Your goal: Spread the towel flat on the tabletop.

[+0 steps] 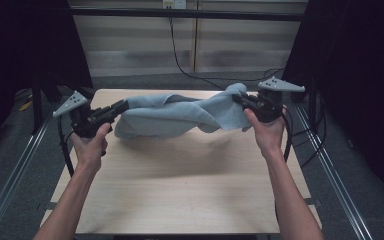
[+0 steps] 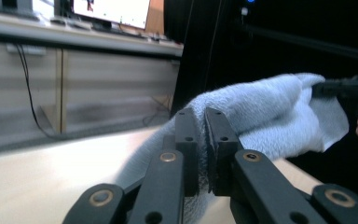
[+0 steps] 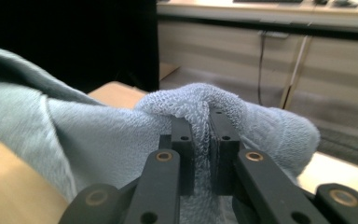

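1. High view: a pale blue-grey terry-cloth towel (image 1: 180, 116) hangs stretched between the two tools above the far half of the light wooden table (image 1: 180, 195). Its long axis runs left to right across the table, roughly level, with the right end a little higher and farther back.
2. High view: the left gripper (image 1: 117, 107) bites the towel's left end, and the right gripper (image 1: 241, 99) bites its right end. The cloth is twisted along its length and sags in loose folds toward the tabletop under the middle and left part; whether the lowest fold touches the wood cannot be told.
3. High view: the person's left hand (image 1: 91, 142) and right hand (image 1: 267, 132) hold the tool handles, well apart, forearms coming in from the near edge.
4. Left gripper view: the jaws stand narrow, nearly closed, pinching towel fabric between them. The towel (image 2: 261, 116) runs away from the jaws to the right, where the other tool grips its far end.
5. Right gripper view: the jaws are drawn close together with a bunched ridge of towel (image 3: 191, 105) clamped between them and bulging over their tips. The rest of the cloth trails off to the left over the table edge.
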### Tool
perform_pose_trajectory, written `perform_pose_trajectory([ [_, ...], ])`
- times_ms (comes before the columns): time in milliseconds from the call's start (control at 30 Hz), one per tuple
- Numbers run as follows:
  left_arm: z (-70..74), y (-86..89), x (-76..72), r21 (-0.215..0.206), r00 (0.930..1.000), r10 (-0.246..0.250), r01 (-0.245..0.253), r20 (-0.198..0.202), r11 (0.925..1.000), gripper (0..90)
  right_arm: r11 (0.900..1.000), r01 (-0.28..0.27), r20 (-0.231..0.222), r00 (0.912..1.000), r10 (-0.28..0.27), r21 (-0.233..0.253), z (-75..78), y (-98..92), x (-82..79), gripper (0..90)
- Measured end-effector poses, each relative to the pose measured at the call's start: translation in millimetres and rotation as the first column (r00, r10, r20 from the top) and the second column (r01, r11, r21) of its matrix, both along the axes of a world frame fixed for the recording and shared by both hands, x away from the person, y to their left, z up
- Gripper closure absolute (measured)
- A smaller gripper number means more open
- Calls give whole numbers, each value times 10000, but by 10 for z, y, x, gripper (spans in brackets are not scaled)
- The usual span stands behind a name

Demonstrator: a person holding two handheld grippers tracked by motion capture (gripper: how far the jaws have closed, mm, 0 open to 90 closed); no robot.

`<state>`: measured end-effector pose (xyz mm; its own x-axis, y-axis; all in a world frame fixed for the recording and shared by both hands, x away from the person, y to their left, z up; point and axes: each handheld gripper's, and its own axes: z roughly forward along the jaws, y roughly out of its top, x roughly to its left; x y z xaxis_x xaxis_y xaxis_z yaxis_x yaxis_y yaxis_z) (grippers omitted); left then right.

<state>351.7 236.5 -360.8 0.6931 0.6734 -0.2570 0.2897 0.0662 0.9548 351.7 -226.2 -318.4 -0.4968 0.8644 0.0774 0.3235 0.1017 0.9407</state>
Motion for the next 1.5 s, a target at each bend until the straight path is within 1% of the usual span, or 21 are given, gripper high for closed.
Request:
perform_pose_trajectory([
  [67, -112, -2, -51, 62, 9996, -110, 112, -254, 9999, 852, 9999, -121, -238, 9996, 119, -83, -78, -4, -41, 831],
  [100, -348, -5, -155, 496, 9965, -256, 296, -796, 9983, 852, 9990, -352, -760, 9966, 331, -267, -293, -16, -146, 828],
  [200, -558, -4, -250, 669, 9895, -440, 536, -1373, 9963, 849, 9972, -660, -1589, 9855, 595, -357, -658, -46, -335, 819],
  [300, -763, -3, -440, 1209, 9779, -826, 1071, -1922, 9869, 842, 9959, -839, -2086, 9751, 751, -336, -871, -70, -476, 804],
  [333, -841, 14, -570, 1412, 9658, -1144, 1500, -2326, 9786, 824, 9942, -1054, -2483, 9638, 971, -203, -1045, -85, -620, 769],
  [400, -875, 26, -635, 1311, 9595, -1339, 1701, -2479, 9767, 808, 9928, -1163, -2601, 9598, 1054, -269, -1111, -85, -698, 755],
  [533, -892, 62, -757, 1258, 9547, -1658, 2012, -2472, 9714, 658, 9871, -1587, -3207, 9340, 1573, 220, -1287, -78, -979, 610],
  [633, -808, -3, -561, 1269, 9621, -1603, 1913, -2205, 9733, 607, 9842, -1759, -3339, 9267, 1725, 201, -1298, -32, -1023, 538],
  [700, -804, -55, -484, 1365, 9649, -1587, 1895, -2091, 9724, 596, 9829, -1804, -3108, 9327, 1828, 369, -1274, -39, -1007, 494],
  [733, -834, -195, -276, 1625, 9577, -1767, 2162, -2271, 9627, 581, 9832, -1777, -3011, 9360, 1823, 430, -1251, -50, -995, 486],
  [767, -868, -277, -177, 1865, 9597, -1599, 2050, -2311, 9608, 582, 9848, -1677, -2886, 9416, 1733, 442, -1229, -64, -976, 484],
  [833, -972, -425, 28, 2103, 9405, -1748, 2412, -2914, 9474, 602, 9889, -1440, -2705, 9512, 1485, 363, -1179, -103, -935, 500],
  [867, -972, -425, 28, 2103, 9405, -1748, 2412, -2914, 9474, 607, 9889, -1440, -2705, 9512, 1485, 363, -1179, -103, -935, 500],
  [900, -1100, -545, 139, 2949, 9415, -1543, 2451, -2995, 9235, 635, 9928, -1197, -2538, 9601, 1174, 62, -1131, -162, -881, 532],
  [933, -1100, -545, 139, 2949, 9415, -1543, 2451, -2995, 9235, 644, 9928, -1197, -2538, 9601, 1174, 62, -1131, -162, -881, 532],
  [967, -1254, -603, 166, 2986, 9249, -1515, 2629, -3488, 9174, 655, 9970, -764, -2497, 9657, 709, -125, -1133, -265, -805, 570],
  [1000, -1315, -620, 152, 3339, 9166, -1613, 2911, -3659, 8965, 668, 9983, -572, -2584, 9646, 521, -122, -1162, -325, -764, 579],
  [1067, -1382, -626, 91, 4090, 9169, -1552, 3092, -3676, 8586, 680, 9986, -317, -2797, 9599, 184, -432, -1244, -413, -709, 602],
  [1200, -1391, -518, 7, 4210, 9175, -1466, 3061, -3698, 8538, 703, 9983, -300, -3205, 9472, 127, -491, -1435, -484, -718, 591],
  [1367, -1401, -260, -218, 4066, 9238, -1097, 2654, -3669, 8742, 704, 9963, -542, -3765, 9261, 255, -660, -1632, -440, -728, 522],
  [1500, -1420, -49, -418, 3684, 9216, -1039, 2504, -3739, 8953, 703, 9821, -869, -4025, 9154, 125, -1672, -1796, -268, -687, 478],
])
